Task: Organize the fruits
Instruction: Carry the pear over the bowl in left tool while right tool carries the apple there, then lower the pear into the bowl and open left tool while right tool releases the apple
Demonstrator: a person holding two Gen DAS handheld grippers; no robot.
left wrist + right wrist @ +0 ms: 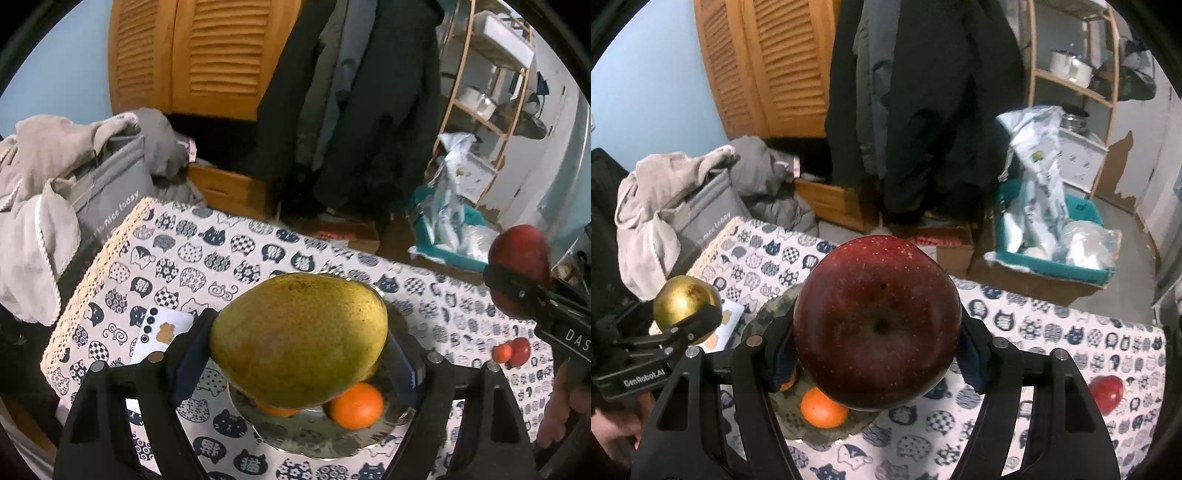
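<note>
Behind the table (280,251), with its cat-print cloth, stand louvred wooden doors (207,55), dark coats (369,110) on hangers, a bamboo shelf (491,85) and a teal bin (1052,243) stuffed with plastic bags. At the far left corner a grey bag (110,192) is draped with pale clothes. A white card (162,332) lies on the cloth left of the plate (325,435).

2 oranges sit on that plate: 1 (356,405) in plain sight, the other (277,410) mostly hidden under the mango (299,339). To the right on the cloth lie a small red fruit (520,351) and a tiny orange one (501,352), touching.

The left gripper (299,354) clamps the mango across its width, both pads pressed to its sides, directly above the plate; the fruit blocks most of the plate from the left wrist view. The right gripper (879,350) clamps an apple (877,321), dark red, stem hollow toward the camera, above the plate's right part, hiding much of it in the right wrist view. Both grippers hang side by side, near each other.
</note>
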